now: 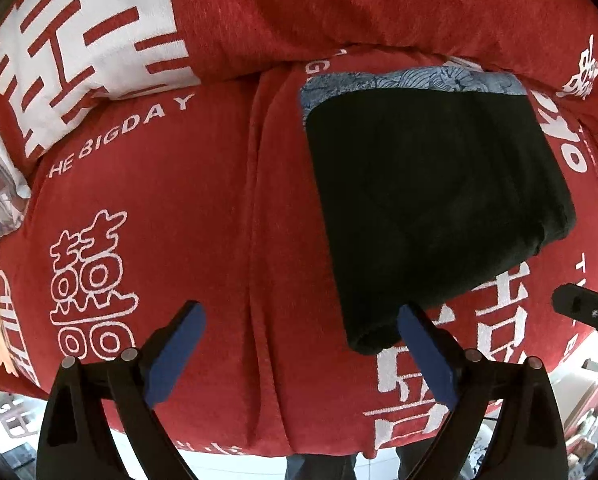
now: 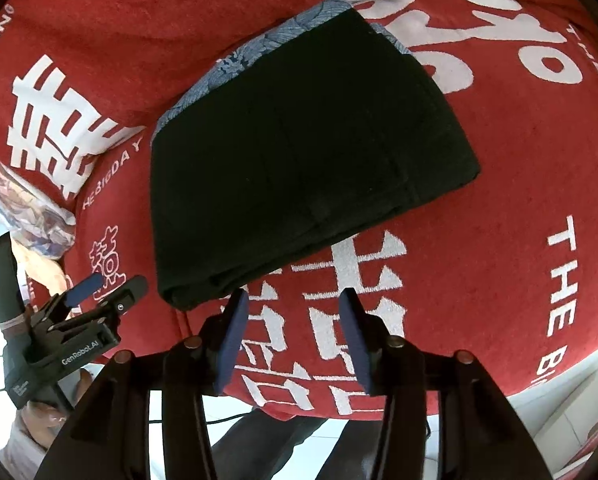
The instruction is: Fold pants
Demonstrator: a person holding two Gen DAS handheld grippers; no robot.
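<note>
Black pants (image 2: 299, 152) lie folded on the red blanket (image 1: 179, 220), atop a blue patterned cloth (image 1: 411, 80). Your left gripper (image 1: 299, 344) fingers wide apart, empty, just beside pants' near corner. Right gripper (image 2: 295, 332) part-open, empty, near pants' near edge.

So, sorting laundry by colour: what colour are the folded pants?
Black pants, clearest in the right wrist view.

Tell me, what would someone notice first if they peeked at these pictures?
First, the big red bed cover with white lettering, which fills almost everything. Next, the black pants folded into a neat rectangle lying on it, with a blue-grey patterned cloth peeking out at the far edge. Both claws, left claw and right claw, hang open just short of the pants' near edge, holding nothing.
</note>
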